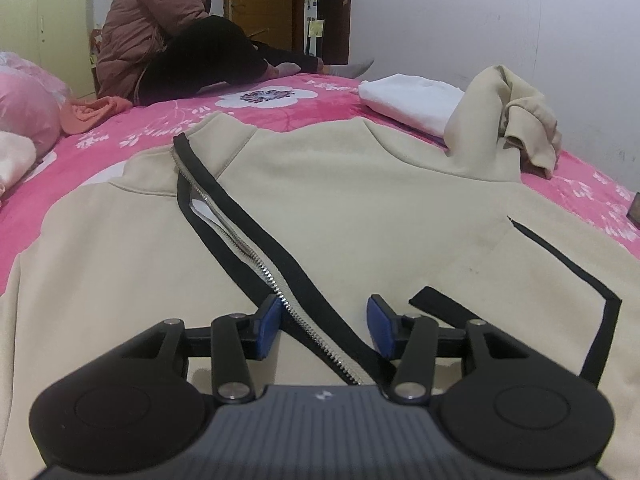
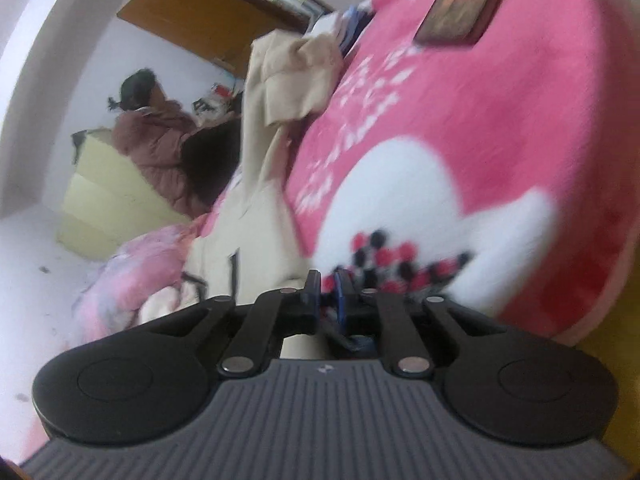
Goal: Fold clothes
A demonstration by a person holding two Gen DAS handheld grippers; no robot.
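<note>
A cream zip jacket (image 1: 360,200) with black trim lies spread front-up on the pink flowered bedspread (image 1: 300,92). Its zipper (image 1: 240,240) is partly undone near the collar. One sleeve (image 1: 520,120) is bunched up at the far right. My left gripper (image 1: 324,320) hovers low over the jacket's lower front; it is open, and the zipper line runs between its blue pads without being pinched. The right wrist view is rolled and blurred. There my right gripper (image 2: 328,292) is shut, nothing visible between its pads, over the bedspread (image 2: 460,120) beside the jacket's edge (image 2: 260,184).
A folded white garment (image 1: 412,100) lies beyond the jacket. A person in a padded coat (image 1: 160,32) sits at the bed's far end. Pink bundles (image 1: 24,112) and an orange cloth (image 1: 92,112) lie at the left. A dark framed object (image 2: 460,0) rests on the bed.
</note>
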